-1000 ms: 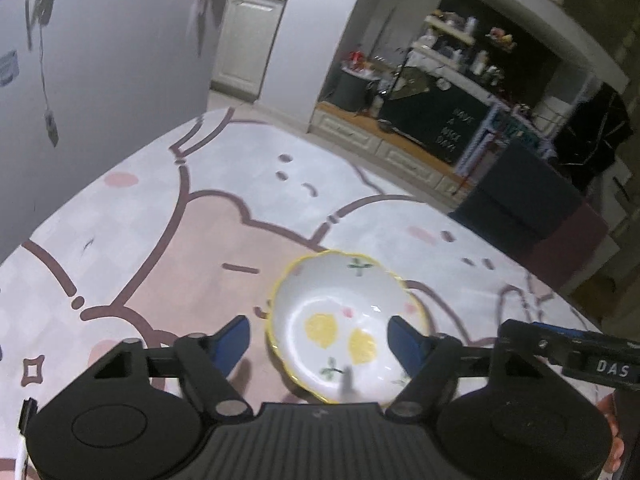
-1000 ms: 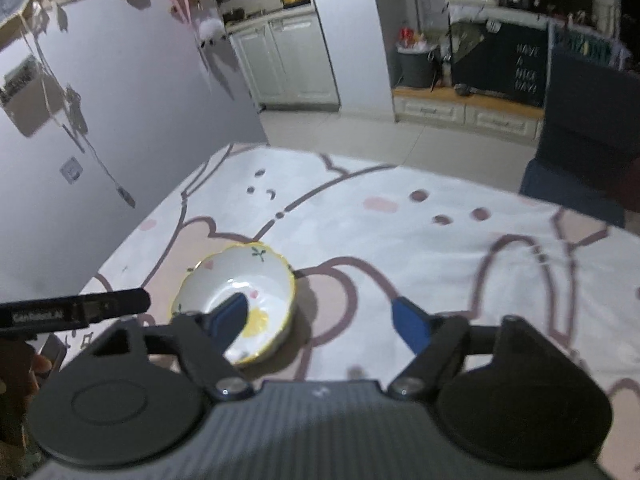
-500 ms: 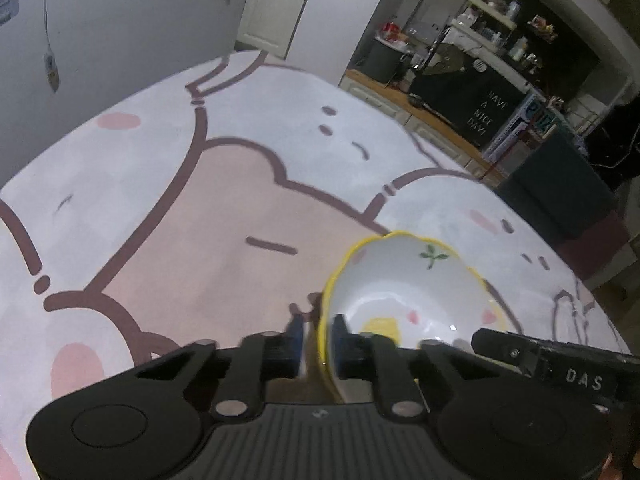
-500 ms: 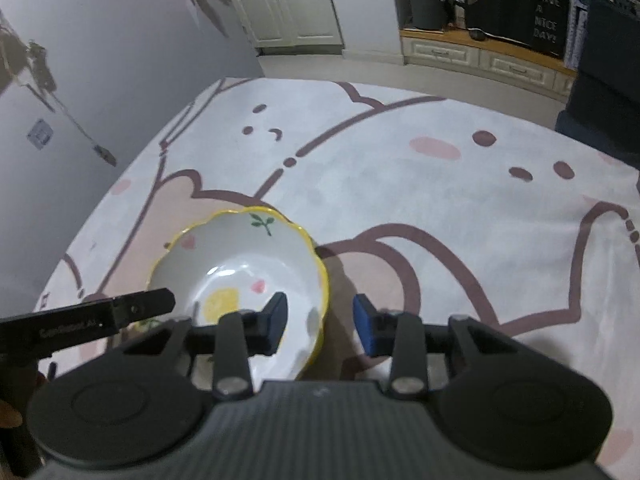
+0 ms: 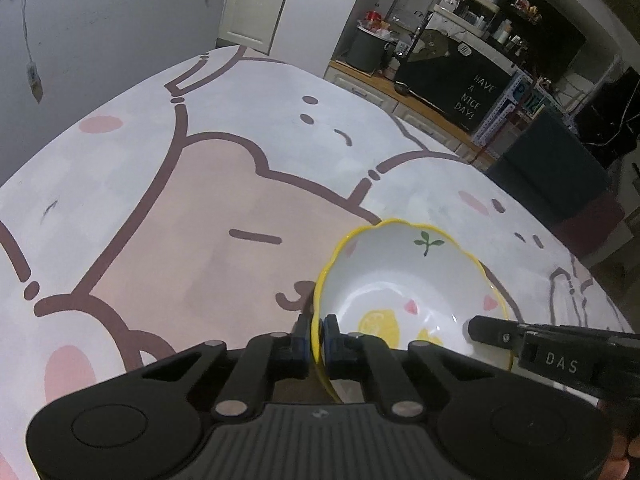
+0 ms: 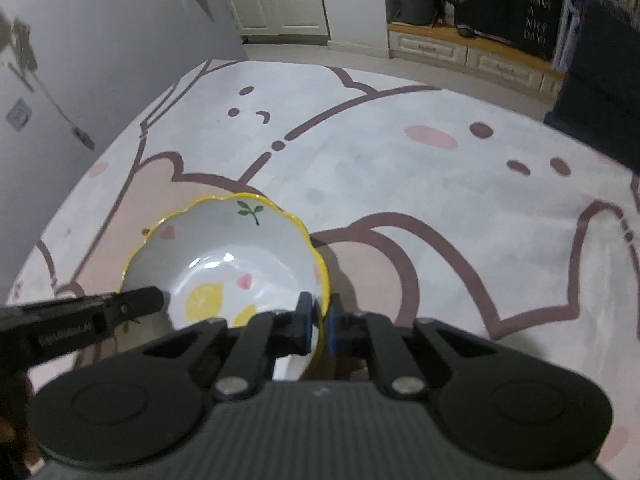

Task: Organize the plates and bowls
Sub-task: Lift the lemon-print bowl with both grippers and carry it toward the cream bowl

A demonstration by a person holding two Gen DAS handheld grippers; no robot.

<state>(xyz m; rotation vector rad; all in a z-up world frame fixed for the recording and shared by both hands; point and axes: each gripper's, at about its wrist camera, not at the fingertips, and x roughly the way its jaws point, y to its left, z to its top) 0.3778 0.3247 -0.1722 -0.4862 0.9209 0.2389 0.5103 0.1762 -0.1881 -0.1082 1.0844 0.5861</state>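
The left gripper [image 5: 317,338] is pinching the bowl [image 5: 404,280] by its near left rim, one blue pad inside the wall and one outside, clamped tight. The right gripper [image 6: 318,322] is closing its jaws on the opposite side, with the yellow scalloped rim between its pads and both pads pressing the wall. The bowl [image 6: 224,256], white with lemon and leaf prints, is sitting on the cloth [image 5: 200,208], a pink and white cartoon print with brown outlines. Each gripper is showing as a dark bar at the edge of the other's view.
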